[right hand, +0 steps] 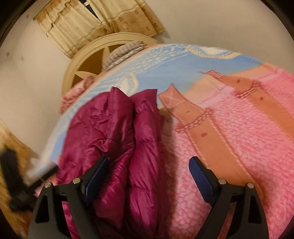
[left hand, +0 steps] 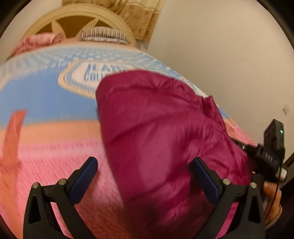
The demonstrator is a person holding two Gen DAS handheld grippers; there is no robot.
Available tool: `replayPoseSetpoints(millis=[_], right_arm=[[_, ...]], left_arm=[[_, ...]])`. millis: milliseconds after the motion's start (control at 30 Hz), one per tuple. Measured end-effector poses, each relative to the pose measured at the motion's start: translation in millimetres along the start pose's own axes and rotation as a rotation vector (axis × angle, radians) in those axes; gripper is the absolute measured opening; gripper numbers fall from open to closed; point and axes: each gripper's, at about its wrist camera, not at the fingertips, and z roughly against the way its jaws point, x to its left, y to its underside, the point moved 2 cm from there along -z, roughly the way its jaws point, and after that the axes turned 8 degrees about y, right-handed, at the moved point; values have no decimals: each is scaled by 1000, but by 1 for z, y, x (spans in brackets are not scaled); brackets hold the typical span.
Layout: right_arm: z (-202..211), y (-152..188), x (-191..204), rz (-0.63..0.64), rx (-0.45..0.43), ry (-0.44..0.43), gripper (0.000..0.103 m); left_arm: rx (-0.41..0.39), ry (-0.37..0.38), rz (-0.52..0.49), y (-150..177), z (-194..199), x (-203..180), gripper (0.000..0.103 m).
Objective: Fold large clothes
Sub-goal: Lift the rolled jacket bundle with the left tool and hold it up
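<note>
A magenta puffer jacket lies bunched on a bed's pink, orange and blue blanket. My left gripper stands open and wide above the jacket's near end; its right finger is over the fabric and its left finger is over the blanket. In the right wrist view the jacket lies folded lengthwise in thick rolls. My right gripper is open, with its left finger over the jacket and its right one over the blanket. Neither gripper's pads press on the cloth.
A cream headboard and a striped pillow are at the far end of the bed. Beige curtains hang on the wall behind. A hand with the other black gripper shows at the jacket's right edge.
</note>
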Motion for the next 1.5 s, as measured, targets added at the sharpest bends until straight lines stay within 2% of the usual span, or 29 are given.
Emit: replayPoseSetpoints(millis=[100, 167, 200, 233, 267, 333, 400, 433, 500, 600, 800, 967, 1267, 1500], right_arm=[[-9, -2, 0, 7, 45, -53, 88], [-18, -2, 0, -3, 94, -90, 80], [-22, -1, 1, 0, 122, -134, 65], [-22, 0, 2, 6, 125, -151, 61], [-22, 0, 2, 14, 122, -159, 58], [-20, 1, 4, 18, 133, -197, 42], [-12, 2, 7, 21, 127, -219, 36], [-8, 3, 11, 30, 121, -229, 33], [0, 5, 19, 45, 112, -244, 31], [14, 11, 39, 77, 106, -278, 30], [32, 33, 91, 165, 116, -335, 29], [30, 54, 130, 200, 160, -399, 29], [9, 108, 216, 293, 271, -515, 29], [-5, 141, 288, 388, 334, -591, 29]], left_arm=[[-4, 48, 35, 3, -7, 0, 103], [2, 83, 25, 1, -13, -5, 100], [2, 84, 17, 1, -13, -7, 95], [-1, 83, 9, 1, -11, -8, 92], [-6, 87, -1, 1, -10, -10, 83], [-17, 75, -23, 2, -3, -15, 69], [-29, 68, -40, 2, 6, -18, 53], [-37, 61, -43, 2, 12, -19, 51], [-57, 39, -57, 2, 24, -24, 45], [-89, -3, -83, 5, 46, -33, 42], [-159, -44, -83, 10, 95, -28, 42], [-179, -126, -66, 21, 133, -9, 42], [-206, -331, 17, 51, 199, 38, 42], [-250, -426, 59, 61, 240, 65, 42]])
